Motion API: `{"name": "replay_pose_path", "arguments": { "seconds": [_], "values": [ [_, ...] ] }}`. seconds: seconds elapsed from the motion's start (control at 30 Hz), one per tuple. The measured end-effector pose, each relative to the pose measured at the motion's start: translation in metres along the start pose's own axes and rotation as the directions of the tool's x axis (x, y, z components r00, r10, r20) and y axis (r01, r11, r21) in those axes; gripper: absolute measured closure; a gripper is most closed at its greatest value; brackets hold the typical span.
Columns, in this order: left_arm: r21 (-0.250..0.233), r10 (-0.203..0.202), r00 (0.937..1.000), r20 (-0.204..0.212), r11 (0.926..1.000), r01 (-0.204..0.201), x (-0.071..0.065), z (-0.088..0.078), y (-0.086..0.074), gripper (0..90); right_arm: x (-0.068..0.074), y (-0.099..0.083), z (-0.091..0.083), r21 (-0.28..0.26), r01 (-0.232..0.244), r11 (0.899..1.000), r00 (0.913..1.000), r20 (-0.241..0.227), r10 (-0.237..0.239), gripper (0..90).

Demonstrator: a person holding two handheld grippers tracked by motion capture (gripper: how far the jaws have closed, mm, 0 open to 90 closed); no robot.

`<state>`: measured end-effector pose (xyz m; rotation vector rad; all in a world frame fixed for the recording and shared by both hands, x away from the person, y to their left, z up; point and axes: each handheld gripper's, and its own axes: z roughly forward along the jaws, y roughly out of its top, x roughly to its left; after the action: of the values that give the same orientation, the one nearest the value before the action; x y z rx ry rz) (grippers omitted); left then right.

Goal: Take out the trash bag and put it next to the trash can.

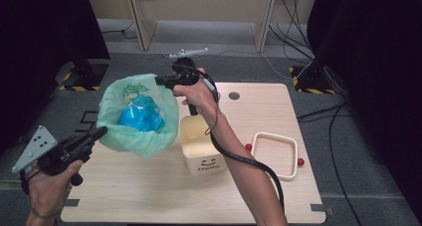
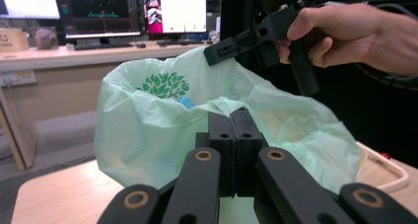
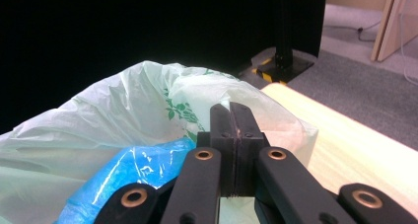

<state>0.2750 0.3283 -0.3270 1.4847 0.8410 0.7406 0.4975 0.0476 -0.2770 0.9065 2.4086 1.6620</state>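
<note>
Green bag [image 1: 137, 131]: thin pale plastic, leaf print on the inside wall, mouth open upward; set on the left part of the worktop [image 1: 149, 196], just beside the cream bin. Seen also in the left gripper view [image 2: 148, 135] and the right gripper view [image 3: 98, 115].

Blue bag [image 1: 142, 117]: crumpled, shiny, lying inside the green bag; visible in the right gripper view [image 3: 128, 174] just below the jaws.

Left gripper [image 1: 99, 133]: held low at the left worktop edge, jaws together with nothing between them, tips just beside the outer wall of the green bag; contact cannot be told. Grey three-cornered plate on its back. Jaws pressed flat together in its own view [image 2: 231, 123].

Right gripper [image 1: 160, 80]: held above the far rim of the green bag, pointing left, jaws together and empty. Closed likewise in its own view [image 3: 232, 118]; seen from the left gripper view [image 2: 222, 51] with its tip at the bag's far rim.

Cream bin [image 1: 191, 146]: square, open-topped, smiley face and "Hello" on the front; centre of the worktop, partly behind the right forearm.

Tray [image 1: 293, 159]: shallow, cream, square, right of the bin.

Red balls [image 1: 248, 147]: two small ones, one either side of the tray, on the worktop.
</note>
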Motion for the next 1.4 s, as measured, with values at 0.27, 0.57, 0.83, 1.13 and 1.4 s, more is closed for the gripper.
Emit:
{"name": "replay_pose_path", "arguments": {
  "seconds": [0.27, 0.57, 0.83, 1.13, 1.4],
  "values": [
    [0.036, -0.038, 0.9987, -0.034, 0.9986, 0.039, 0.010, -0.002, -0.023, 89.2, -0.004, -0.018, 0.023, 0.053, -0.022, 0.998, 0.9997, 0.005, 0.022, 89.9],
    [0.126, -0.051, 0.9980, -0.038, 0.9905, 0.056, 0.009, 0.006, -0.052, 88.9, -0.015, -0.041, 0.040, 0.114, -0.038, 0.993, 0.9985, 0.043, 0.033, 89.6],
    [0.198, -0.058, 0.9969, -0.053, 0.9778, 0.068, 0.011, 0.016, -0.075, 88.8, -0.024, -0.059, 0.051, 0.169, -0.047, 0.984, 0.9966, 0.075, 0.035, 88.7],
    [0.240, -0.066, 0.9962, -0.057, 0.9677, 0.078, 0.015, 0.019, -0.086, 86.3, -0.030, -0.069, 0.058, 0.212, -0.052, 0.976, 0.9939, 0.106, 0.030, 81.8],
    [0.251, -0.094, 0.9940, -0.055, 0.9624, 0.105, 0.014, 0.021, -0.088, 73.8, -0.026, -0.062, 0.055, 0.194, -0.087, 0.977, 0.9917, 0.110, 0.067, 58.4]
  ]
}}
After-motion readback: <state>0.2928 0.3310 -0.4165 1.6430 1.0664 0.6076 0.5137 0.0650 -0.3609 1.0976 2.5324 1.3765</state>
